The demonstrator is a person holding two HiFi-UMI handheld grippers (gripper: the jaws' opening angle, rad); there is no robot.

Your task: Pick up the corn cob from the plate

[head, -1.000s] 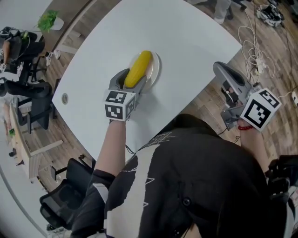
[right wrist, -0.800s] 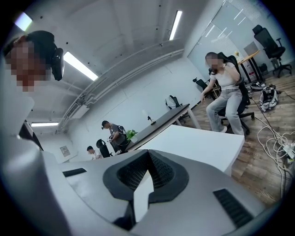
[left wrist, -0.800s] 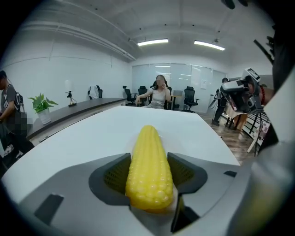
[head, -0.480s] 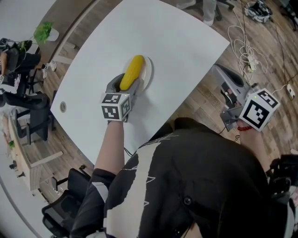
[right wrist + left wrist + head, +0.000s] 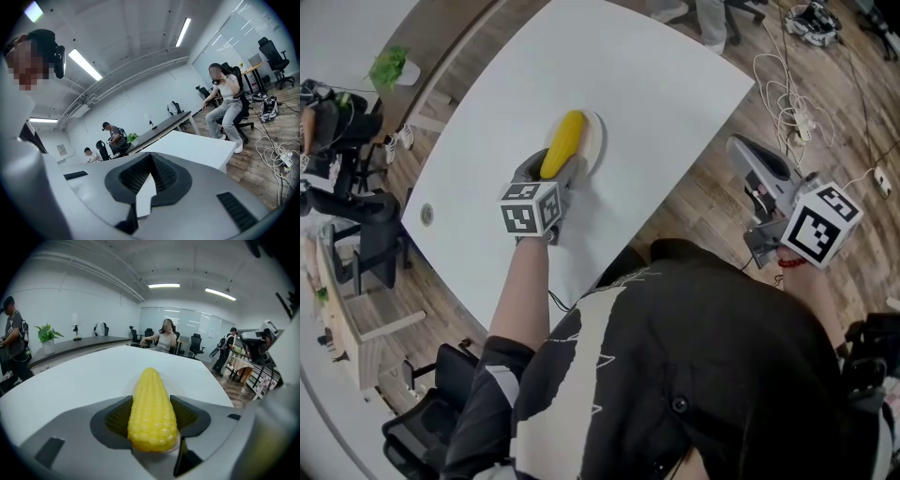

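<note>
Two hand-held grippers show in a steep downward view from a camera on a person's head, over a white table (image 5: 637, 84). At about eleven o'clock from the picture's centre, a yellow corn (image 5: 563, 141) lies on a small pale plate (image 5: 596, 141). Its length runs from seven o'clock to one o'clock. The left gripper (image 5: 549, 174) reaches in from the seven o'clock side. Its two grey jaws flank the near end of the corn, one at each side, with the marker cube just behind them. In the left gripper view the corn fills the whole gap between the dark ribbed pads (image 5: 116, 420). The jaws stand wide, and the pads look to be pressing on the corn's sides, though its bulge hides the exact line of contact. The corn rests on the plate. The right gripper (image 5: 741, 146) is at three o'clock, well apart from the plate, beyond the table's edge and above a wooden floor (image 5: 722, 206). It points toward eleven o'clock. Its own view shows the jaws drawn together at the tips with nothing between them. White cables (image 5: 787, 84) lie on the floor at one o'clock.
</note>
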